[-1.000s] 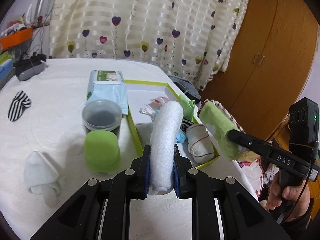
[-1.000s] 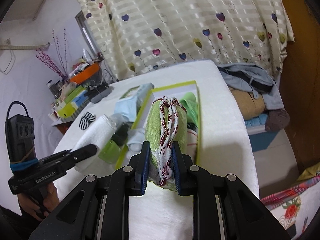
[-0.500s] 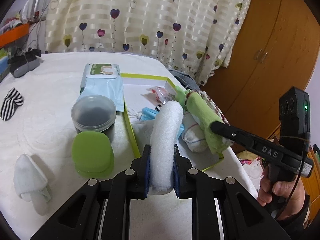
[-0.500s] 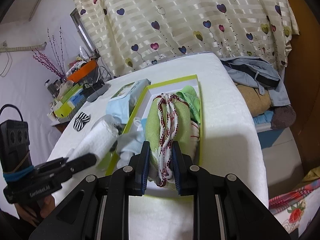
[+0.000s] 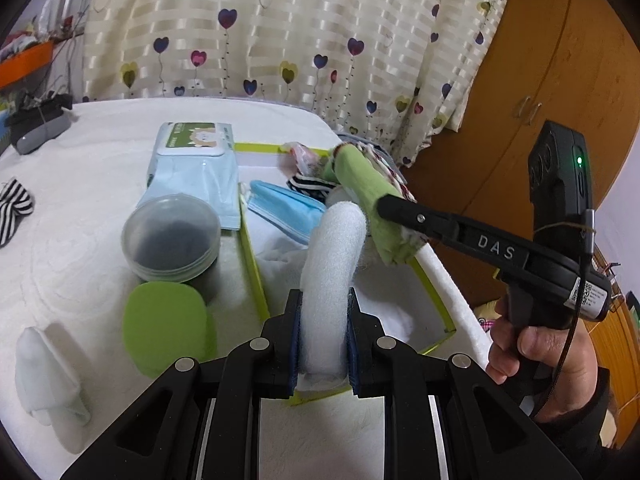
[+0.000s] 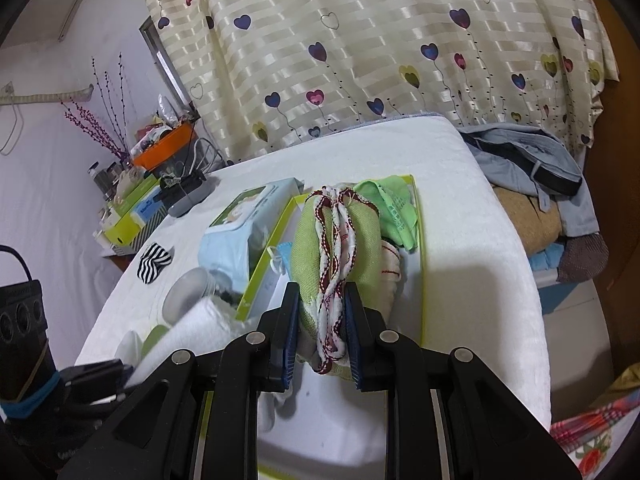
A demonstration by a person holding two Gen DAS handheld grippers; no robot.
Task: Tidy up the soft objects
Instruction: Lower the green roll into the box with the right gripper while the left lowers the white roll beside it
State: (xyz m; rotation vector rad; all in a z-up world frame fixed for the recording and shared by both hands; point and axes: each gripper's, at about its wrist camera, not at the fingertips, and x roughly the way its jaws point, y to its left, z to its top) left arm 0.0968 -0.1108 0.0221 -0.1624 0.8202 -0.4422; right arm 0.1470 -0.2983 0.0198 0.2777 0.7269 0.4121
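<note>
Black hand-held gripper [image 5: 322, 334] (blue pads, silver screws), marked "DAS".

Box floor [image 5: 400, 300] under rolled towels; wipes label [image 5: 196, 140] (print) unreadable.

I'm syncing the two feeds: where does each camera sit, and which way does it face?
Left wrist: on the left gripper, facing the lime-rimmed box and wooden wardrobe; shows its fingers clamping a white fleece roll, plus the right hand.
Right wrist: on the right gripper, facing the heart-print curtain; shows its fingers clamping a green rolled cloth.
Shared: box, both rolls.
</note>
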